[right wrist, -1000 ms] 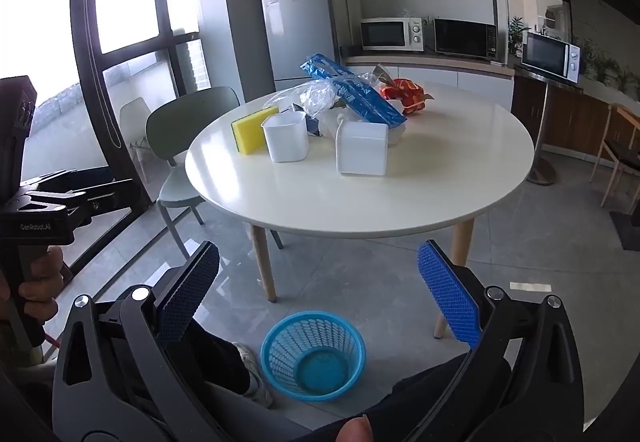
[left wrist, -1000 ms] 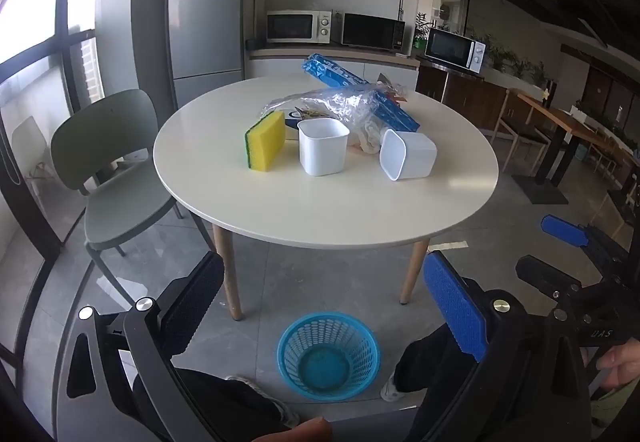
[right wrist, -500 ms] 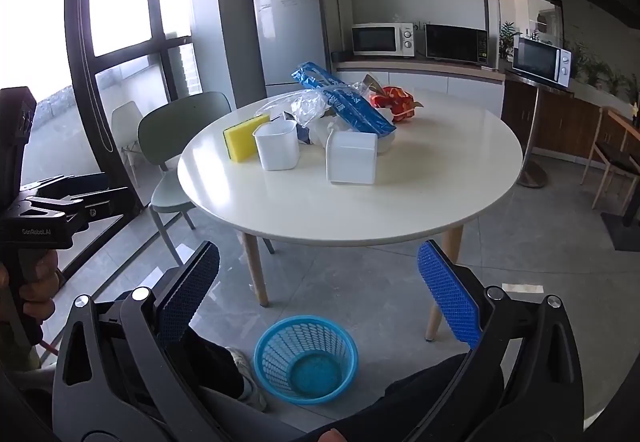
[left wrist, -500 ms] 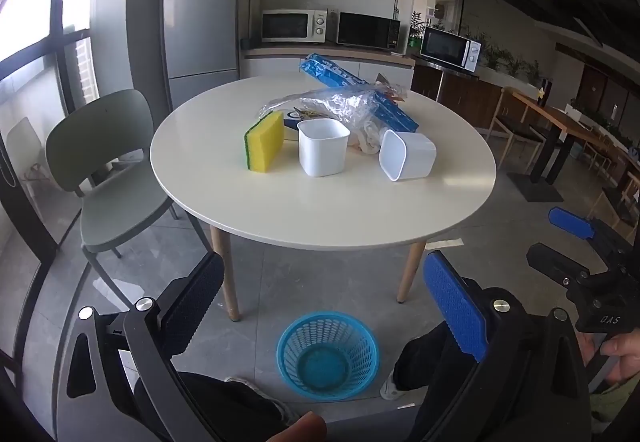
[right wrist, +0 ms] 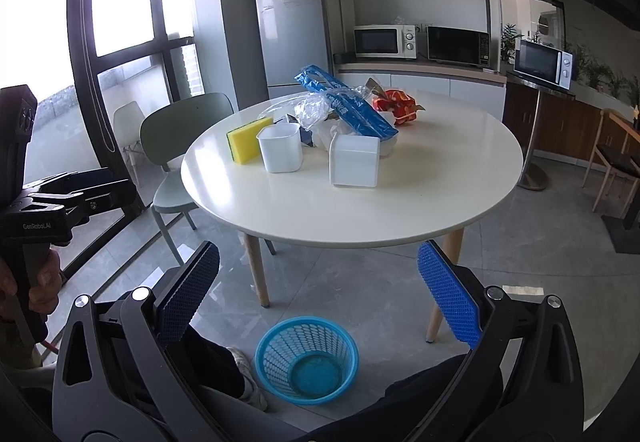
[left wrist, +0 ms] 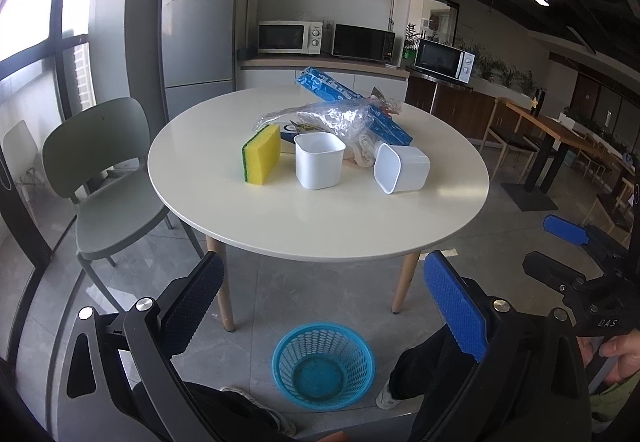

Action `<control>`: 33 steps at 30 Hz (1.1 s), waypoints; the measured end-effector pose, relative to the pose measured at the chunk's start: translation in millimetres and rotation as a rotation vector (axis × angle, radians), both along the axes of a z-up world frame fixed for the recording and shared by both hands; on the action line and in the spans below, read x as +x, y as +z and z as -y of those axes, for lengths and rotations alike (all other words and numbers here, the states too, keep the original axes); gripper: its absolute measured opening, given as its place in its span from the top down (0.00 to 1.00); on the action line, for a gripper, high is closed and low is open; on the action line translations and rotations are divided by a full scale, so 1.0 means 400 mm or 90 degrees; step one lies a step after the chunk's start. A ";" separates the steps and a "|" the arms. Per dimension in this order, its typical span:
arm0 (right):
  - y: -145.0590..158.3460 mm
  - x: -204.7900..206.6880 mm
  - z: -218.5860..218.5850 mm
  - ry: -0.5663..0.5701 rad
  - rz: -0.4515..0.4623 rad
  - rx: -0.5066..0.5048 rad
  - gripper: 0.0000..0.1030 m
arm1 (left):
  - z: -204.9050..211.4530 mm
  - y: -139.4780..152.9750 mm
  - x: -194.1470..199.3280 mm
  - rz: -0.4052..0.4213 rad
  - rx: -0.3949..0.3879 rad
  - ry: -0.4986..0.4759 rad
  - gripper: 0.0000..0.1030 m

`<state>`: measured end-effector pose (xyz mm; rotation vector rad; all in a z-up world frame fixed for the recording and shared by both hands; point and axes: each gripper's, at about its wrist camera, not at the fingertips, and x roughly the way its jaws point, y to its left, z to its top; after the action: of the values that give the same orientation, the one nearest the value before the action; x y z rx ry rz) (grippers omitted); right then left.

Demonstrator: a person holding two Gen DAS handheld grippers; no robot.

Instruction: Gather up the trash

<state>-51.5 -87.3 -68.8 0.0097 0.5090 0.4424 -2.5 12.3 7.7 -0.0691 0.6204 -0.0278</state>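
Left hand-held gripper (left wrist: 320,306): fingers spread wide apart, nothing held, kept low and well short of the worktop (left wrist: 320,217).
Right hand-held gripper (right wrist: 318,290): same deal, fingers apart and empty, also hung back from the worktop edge.
Trash pile: well ahead of and above both grippers, bunched mid-worktop. Crinkled clear plastic bag (left wrist: 340,117), long blue wrapper (right wrist: 344,103), and a red-orange wrapper (right wrist: 396,105) behind them.
Not-really-trash: yellow sponge (left wrist: 262,153), an upright white cup (left wrist: 319,159) and a tipped white cup (left wrist: 400,167) are sat in front of the pile, so they're in the reach path.
Bin: blue basket (right wrist: 307,360) on the floor, right below and between the fingers.
Step in hand: probably the approach, nothing grabbed yet.
Doing it well: pile is best come at from above, over the cups, so they're not knocked. The plastic bag should be pinched where it's bunched up; loose film will likely slip or drag neighbours along.
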 end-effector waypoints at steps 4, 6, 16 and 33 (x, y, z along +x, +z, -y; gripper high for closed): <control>-0.002 0.005 -0.003 -0.002 -0.011 -0.004 0.08 | -0.001 -0.001 0.002 0.003 -0.007 -0.009 0.06; -0.001 0.004 -0.006 -0.003 -0.011 -0.008 0.08 | -0.002 -0.002 0.003 0.003 -0.012 -0.013 0.06; -0.002 0.003 -0.011 0.015 -0.017 -0.006 0.08 | 0.000 0.004 -0.007 0.013 -0.017 -0.018 0.06; 0.002 0.012 -0.008 -0.012 -0.011 0.000 0.08 | -0.017 0.006 -0.004 0.016 0.003 0.010 0.05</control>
<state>-46.6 -84.2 -67.9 0.0176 0.5254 0.4235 -4.1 19.0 10.0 -0.0694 0.5944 -0.0130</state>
